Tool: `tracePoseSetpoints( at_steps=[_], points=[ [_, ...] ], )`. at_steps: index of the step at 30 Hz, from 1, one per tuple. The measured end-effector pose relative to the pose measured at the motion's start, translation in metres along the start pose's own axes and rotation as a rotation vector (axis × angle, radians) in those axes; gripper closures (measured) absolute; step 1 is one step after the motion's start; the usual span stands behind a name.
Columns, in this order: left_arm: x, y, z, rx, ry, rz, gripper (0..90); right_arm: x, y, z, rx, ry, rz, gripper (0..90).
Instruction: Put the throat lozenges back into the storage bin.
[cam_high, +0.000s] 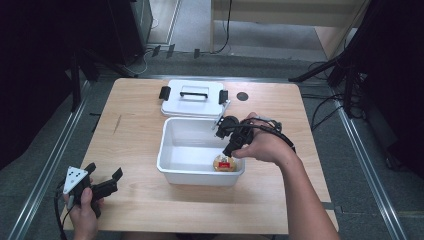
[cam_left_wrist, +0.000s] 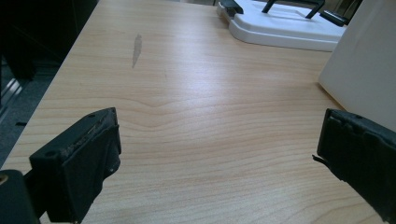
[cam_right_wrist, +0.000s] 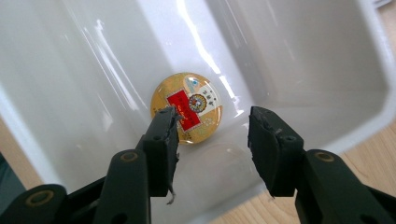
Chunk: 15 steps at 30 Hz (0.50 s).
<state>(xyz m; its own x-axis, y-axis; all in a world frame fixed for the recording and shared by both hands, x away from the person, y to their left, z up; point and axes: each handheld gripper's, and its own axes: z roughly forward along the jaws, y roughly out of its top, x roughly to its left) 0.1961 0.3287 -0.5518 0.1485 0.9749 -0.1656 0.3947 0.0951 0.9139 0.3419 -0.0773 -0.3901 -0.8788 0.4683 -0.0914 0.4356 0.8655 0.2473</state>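
Round snack pack (cam_right_wrist: 187, 113) lies flat in tub (cam_high: 170, 167), just below right gripper (cam_right_wrist: 212, 140). Jaws apart, holding nothing. Left gripper (cam_left_wrist: 219, 158) far off, open, empty.

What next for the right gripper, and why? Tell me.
Probably lift the right gripper out of the box toward the lid: the snack lies in the box, the jaws hang empty above it, and the lid lies off behind.
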Motion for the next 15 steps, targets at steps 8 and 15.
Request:
tracePoseSetpoints(
  at_steps=[8, 15],
  points=[
    [0.0, 0.0, 0.0, -0.001, 0.001, 0.003, 0.0, -0.01, -0.019, -0.026, -0.062, -0.002, 0.059, 54.6],
    [0.0, 0.0, 0.0, 0.001, 0.002, 0.005, 0.0, -0.019, -0.041, -0.036, -0.057, -0.02, 0.093, 53.9]
  ],
)
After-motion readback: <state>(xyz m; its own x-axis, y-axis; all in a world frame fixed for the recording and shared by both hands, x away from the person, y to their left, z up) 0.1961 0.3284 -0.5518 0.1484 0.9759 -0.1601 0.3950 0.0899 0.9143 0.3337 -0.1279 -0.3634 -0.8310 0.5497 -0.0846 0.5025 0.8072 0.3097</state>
